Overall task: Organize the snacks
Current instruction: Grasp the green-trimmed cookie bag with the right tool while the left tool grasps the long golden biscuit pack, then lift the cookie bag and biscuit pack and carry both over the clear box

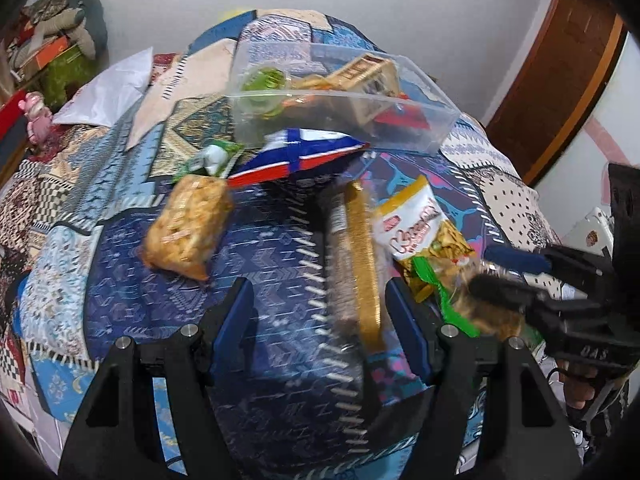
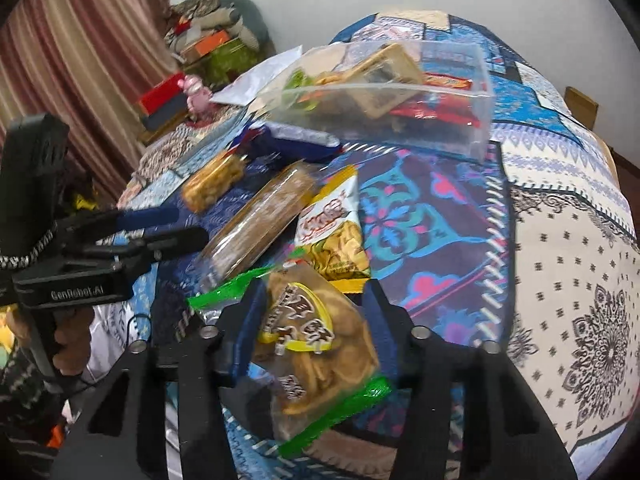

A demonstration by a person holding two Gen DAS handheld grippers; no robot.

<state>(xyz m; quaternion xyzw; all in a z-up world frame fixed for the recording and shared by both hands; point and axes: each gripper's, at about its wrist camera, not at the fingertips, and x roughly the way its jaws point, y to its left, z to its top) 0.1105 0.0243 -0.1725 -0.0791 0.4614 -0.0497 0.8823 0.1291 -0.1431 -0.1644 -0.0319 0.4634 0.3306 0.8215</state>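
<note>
A clear plastic bin (image 1: 400, 120) (image 2: 460, 120) with several snacks inside stands at the far side of the patterned bedspread. In front of it lie a blue-white-red packet (image 1: 304, 152), a golden brittle block (image 1: 188, 228) (image 2: 214, 184), a long clear biscuit sleeve (image 1: 356, 264) (image 2: 260, 220) and a white-yellow chips packet (image 1: 424, 228) (image 2: 336, 228). My left gripper (image 1: 320, 312) is open and empty, its fingers either side of the biscuit sleeve's near end. My right gripper (image 2: 316, 316) (image 1: 504, 276) has its fingers around a clear green-edged chips bag (image 2: 316, 344).
A small green-white packet (image 1: 216, 158) lies by the brittle block. A white plastic bag (image 1: 112, 92) lies at the back left. Stacked clutter and a pink toy (image 2: 196, 92) sit beyond the bed's left edge. A striped curtain (image 2: 80, 60) hangs on the left.
</note>
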